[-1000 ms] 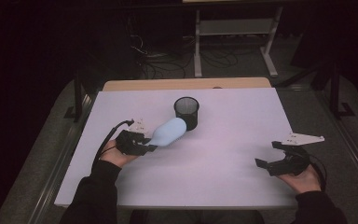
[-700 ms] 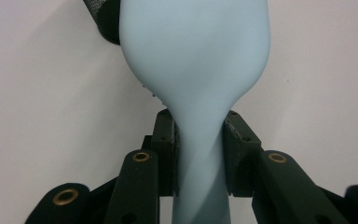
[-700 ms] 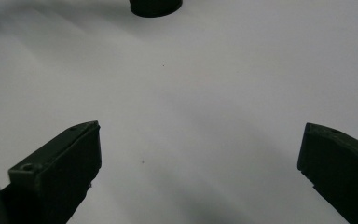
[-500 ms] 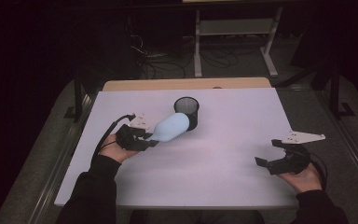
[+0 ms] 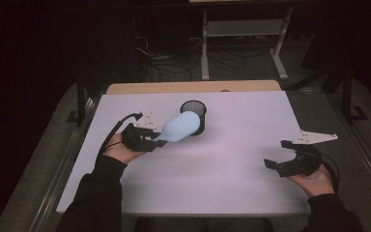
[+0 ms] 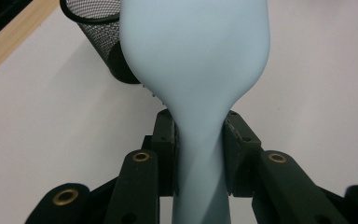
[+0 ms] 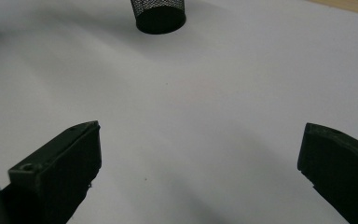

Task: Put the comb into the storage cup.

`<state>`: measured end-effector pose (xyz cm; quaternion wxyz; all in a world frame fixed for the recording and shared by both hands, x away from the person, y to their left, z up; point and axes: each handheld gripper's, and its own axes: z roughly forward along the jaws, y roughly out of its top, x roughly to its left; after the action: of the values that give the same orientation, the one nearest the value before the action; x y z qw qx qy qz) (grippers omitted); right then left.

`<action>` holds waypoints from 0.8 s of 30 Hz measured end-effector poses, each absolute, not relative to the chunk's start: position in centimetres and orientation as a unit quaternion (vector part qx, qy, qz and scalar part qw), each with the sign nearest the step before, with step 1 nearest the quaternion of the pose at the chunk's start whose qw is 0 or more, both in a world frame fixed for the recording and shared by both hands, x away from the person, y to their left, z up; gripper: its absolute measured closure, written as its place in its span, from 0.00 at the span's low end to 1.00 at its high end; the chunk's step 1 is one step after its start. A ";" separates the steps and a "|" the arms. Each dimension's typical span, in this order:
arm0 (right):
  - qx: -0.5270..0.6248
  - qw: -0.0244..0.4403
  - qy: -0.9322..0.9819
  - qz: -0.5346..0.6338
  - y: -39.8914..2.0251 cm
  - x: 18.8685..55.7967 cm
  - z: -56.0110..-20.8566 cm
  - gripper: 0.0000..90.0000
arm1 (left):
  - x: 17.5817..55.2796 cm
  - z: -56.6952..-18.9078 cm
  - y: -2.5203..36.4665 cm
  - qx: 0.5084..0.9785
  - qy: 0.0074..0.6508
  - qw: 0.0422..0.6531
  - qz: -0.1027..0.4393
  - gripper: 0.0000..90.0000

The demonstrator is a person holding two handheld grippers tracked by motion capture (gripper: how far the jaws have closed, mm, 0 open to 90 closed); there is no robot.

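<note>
Left gripper (image 5: 150, 140) beside mesh cup (image 5: 193, 116), fingers (image 6: 235, 154) pinching narrow neck of pale blue balloon (image 5: 178, 128). Long axis ran from fingers toward cup; bulb overlapped cup rim, contact unclear. Right gripper (image 5: 282, 154) well apart from cup, fingers (image 7: 60, 172) spread, empty, over white counter (image 5: 232, 164). Left hand judged nearer cup.

Balloon (image 5: 179, 128) lies between the left gripper (image 5: 155, 140) and the mesh cup (image 5: 193, 116) — its far end at the cup. Right gripper (image 5: 279, 153) sits well apart, on the table (image 5: 232, 169).
</note>
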<state>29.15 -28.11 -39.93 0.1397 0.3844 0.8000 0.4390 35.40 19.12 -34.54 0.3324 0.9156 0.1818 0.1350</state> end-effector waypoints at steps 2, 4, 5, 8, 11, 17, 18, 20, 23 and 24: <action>0.381 0.140 0.802 0.438 -28.0 29.3 -39.7 0.00 | 35.5 -34.3 19.0 0.915 0.180 0.336 0.136 0.78; 0.378 0.140 0.803 0.439 -27.9 29.5 -39.3 0.00 | 35.6 -34.0 18.9 0.913 0.180 0.341 0.136 0.78; 0.378 0.140 0.803 0.440 -27.9 29.6 -39.1 0.00 | 35.6 -33.9 18.9 0.912 0.178 0.342 0.139 0.78; 0.375 0.140 0.804 0.440 -27.8 29.8 -38.6 0.00 | 35.7 -33.5 18.8 0.908 0.178 0.352 0.139 0.78; 0.372 0.140 0.804 0.443 -27.7 30.0 -38.1 0.00 | 35.7 -33.1 18.7 0.907 0.176 0.355 0.143 0.78; 0.367 0.139 0.806 0.443 -27.2 30.5 -37.2 0.00 | 35.8 -32.6 18.4 0.907 0.175 0.355 0.144 0.78; 0.366 0.139 0.807 0.443 -27.0 30.6 -37.1 0.00 | 35.8 -32.5 18.3 0.906 0.177 0.357 0.144 0.78; 0.362 0.139 0.809 0.442 -26.7 30.7 -36.8 0.00 | 35.9 -32.3 18.2 0.903 0.177 0.362 0.147 0.78; 0.356 0.139 0.811 0.442 -26.3 30.9 -36.3 0.00 | 36.1 -31.8 18.2 0.899 0.177 0.370 0.151 0.78; 0.354 0.139 0.812 0.443 -26.2 31.0 -36.1 0.00 | 36.1 -31.7 18.1 0.898 0.178 0.372 0.152 0.78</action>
<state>30.98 -26.17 -36.11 0.1392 0.3545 0.8116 0.4429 36.14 18.10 -31.65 0.3719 0.8982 0.1784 0.1519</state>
